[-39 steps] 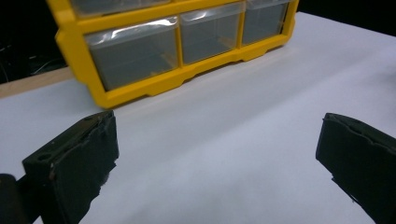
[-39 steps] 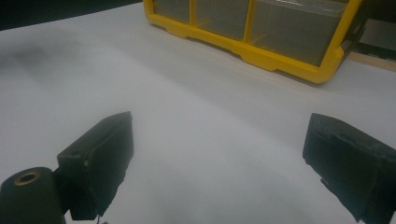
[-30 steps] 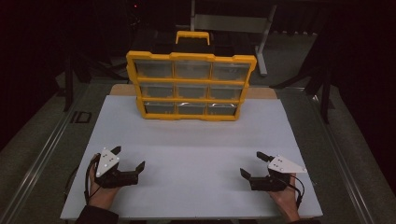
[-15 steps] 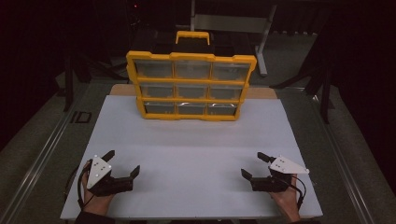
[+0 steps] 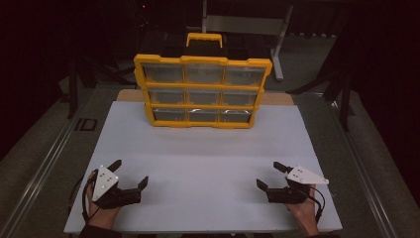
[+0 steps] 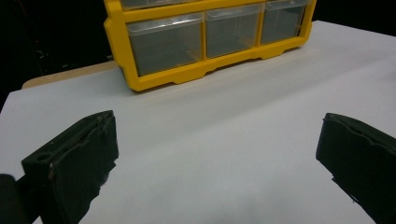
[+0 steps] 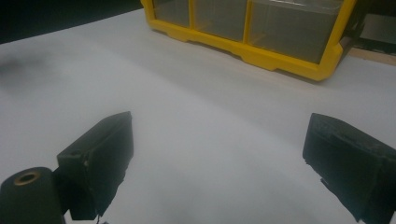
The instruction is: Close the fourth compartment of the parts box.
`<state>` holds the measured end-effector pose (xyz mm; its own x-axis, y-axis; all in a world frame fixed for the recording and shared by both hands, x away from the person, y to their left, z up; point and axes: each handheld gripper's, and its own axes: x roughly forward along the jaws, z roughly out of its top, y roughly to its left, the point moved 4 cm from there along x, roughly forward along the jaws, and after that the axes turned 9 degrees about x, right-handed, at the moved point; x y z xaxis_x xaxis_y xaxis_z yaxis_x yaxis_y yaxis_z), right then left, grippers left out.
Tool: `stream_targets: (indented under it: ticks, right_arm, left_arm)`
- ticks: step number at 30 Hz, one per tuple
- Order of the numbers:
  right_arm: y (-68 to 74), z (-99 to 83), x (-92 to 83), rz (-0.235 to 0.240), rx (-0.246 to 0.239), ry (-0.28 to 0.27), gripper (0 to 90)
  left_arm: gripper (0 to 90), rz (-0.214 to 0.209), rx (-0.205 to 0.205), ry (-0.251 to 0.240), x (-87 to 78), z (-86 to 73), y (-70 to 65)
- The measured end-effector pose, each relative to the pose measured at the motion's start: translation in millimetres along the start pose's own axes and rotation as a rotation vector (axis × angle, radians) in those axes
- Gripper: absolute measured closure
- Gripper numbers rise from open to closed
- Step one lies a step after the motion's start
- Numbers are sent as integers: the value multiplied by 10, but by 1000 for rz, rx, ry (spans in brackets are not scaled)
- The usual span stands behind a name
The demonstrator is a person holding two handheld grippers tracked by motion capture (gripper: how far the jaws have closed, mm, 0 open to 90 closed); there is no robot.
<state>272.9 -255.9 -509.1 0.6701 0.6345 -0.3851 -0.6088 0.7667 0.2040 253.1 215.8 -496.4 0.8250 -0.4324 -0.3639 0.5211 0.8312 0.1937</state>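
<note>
A yellow organizer box [image 5: 203, 91] with clear drawers in three rows stands upright at the far side of the white board [image 5: 208, 148]. My left gripper [image 5: 130, 172] rests open near the board's front left, a hand behind it. At the front right my right gripper [image 5: 267, 174] is open as well. Both point toward the box, far short of it. In the left gripper view, the left gripper [image 6: 218, 123] has bare white board between its wide black jaws, with the box [image 6: 187, 74] beyond. The right gripper [image 7: 222, 123] likewise holds nothing, the box [image 7: 261, 51] ahead.
The box carries a yellow handle [image 5: 203, 38] on top. A strip of wooden tabletop [image 5: 277, 98] shows behind the board. Metal rails [image 5: 44, 163] run along the left side, and dark floor and a frame stand lie beyond.
My left gripper has drawn back a little toward the front edge and turned slightly. The right gripper has hardly moved. Both stay open.
</note>
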Motion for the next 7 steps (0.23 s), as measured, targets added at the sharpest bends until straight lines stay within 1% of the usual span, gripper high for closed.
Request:
stream_targets:
  ticks: [7]
  right_arm:
    - [3,-11,19,4,0,15,86]
  left_arm:
    - [0,3,5,5,7,-1,-6]
